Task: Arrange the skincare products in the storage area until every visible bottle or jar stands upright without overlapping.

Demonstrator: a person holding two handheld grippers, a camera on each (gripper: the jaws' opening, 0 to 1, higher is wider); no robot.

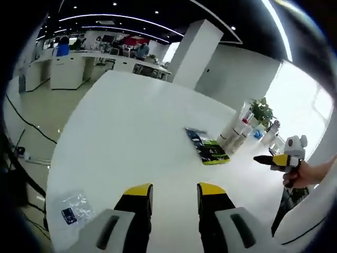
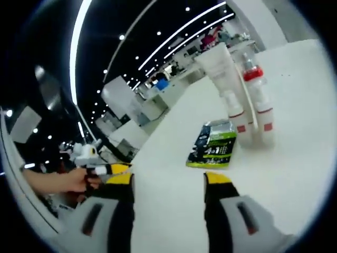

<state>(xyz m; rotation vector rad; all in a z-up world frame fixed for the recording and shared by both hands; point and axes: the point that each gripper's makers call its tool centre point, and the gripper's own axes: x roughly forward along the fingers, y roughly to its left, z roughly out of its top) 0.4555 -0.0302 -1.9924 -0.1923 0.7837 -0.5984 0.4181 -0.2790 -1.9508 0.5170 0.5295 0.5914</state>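
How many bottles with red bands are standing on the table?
2: one bottle stands just right of the green packet, the other bottle close beside it, further right. More may hide behind the white tube.

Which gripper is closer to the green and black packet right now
Right. The right gripper hangs just short of the green and black packet; the left gripper is farther back across the table.

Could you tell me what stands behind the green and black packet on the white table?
Behind the green and black packet, white bottles with red bands and a white tube stand upright on the table. Their far sides are hidden.
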